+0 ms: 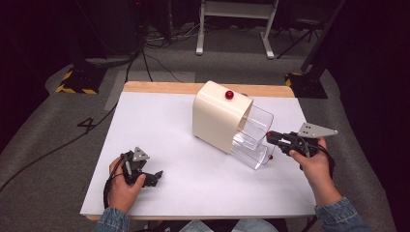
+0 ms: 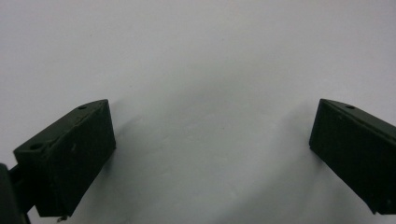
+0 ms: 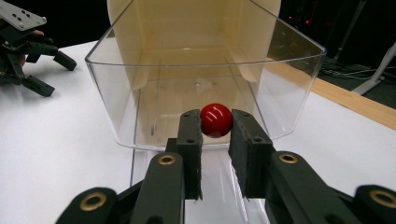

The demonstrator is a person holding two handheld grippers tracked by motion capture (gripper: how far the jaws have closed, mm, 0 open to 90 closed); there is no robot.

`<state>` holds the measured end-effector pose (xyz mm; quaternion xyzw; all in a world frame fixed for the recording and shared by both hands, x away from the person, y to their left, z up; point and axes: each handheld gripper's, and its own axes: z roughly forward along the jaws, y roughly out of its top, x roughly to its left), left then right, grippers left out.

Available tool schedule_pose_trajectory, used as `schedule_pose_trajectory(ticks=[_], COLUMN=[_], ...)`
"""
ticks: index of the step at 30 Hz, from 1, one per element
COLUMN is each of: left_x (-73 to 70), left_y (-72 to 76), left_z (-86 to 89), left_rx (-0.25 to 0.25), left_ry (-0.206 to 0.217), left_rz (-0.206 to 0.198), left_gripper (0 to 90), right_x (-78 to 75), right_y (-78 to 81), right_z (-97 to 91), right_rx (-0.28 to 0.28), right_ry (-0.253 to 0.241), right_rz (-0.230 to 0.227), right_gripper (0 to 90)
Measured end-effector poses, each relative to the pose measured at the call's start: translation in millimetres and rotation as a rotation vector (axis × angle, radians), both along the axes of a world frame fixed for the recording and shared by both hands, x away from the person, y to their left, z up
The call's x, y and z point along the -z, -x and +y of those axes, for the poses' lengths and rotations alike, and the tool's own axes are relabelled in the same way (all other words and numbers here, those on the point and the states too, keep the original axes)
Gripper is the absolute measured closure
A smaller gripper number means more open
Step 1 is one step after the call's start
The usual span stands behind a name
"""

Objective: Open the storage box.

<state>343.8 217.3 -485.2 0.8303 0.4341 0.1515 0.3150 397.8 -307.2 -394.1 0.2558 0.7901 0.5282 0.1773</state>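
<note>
High view: we see a white surface (image 1: 193, 188) with a cream box (image 1: 218, 116) standing near the middle, tilted a bit, with a red knob (image 1: 229, 94) on its top. A clear plastic drawer (image 1: 254, 137) sticks out of the box's open side toward the right. The right gripper (image 1: 270, 137) is held by the right hand (image 1: 309, 154) at the drawer's outer end; its tip meets the drawer front, with a small red spot at the jaws. Grey plate sits on top of it. The left gripper (image 1: 157, 176) rests low on the surface at front left, held by the left hand (image 1: 123, 186), well apart from the box. Wooden edge of the table shows at the far side, floor and cables beyond.

Left gripper view: we see the left gripper (image 2: 212, 140) with its two black jaws spread wide, bare white surface (image 2: 201, 60) between and beyond them.

Right gripper view: the right gripper (image 3: 216, 122) has its jaws closed in on a red ball knob (image 3: 216, 120), pinching it from both sides. The knob sits at the front wall of the clear drawer (image 3: 116, 93), and we look into the drawer's open top, cream box (image 3: 196, 28) behind it. Far left, the other gripper (image 3: 46, 74) shows over the surface (image 3: 56, 149), jaws apart.
</note>
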Motion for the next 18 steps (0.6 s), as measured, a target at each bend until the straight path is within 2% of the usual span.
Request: schedule_pose_trajectory(ticks=[18], left_x=[0.1], left_y=[0.1], left_z=[0.0], left_rx=[0.000], left_ry=[0.000], left_rz=[-0.001], left_gripper=[0.3], right_x=[3.7], right_y=[5.2], right_z=[-10.6], right_rx=[0.013], right_ry=[-0.004], right_rz=[0.007], right_gripper=[74.4])
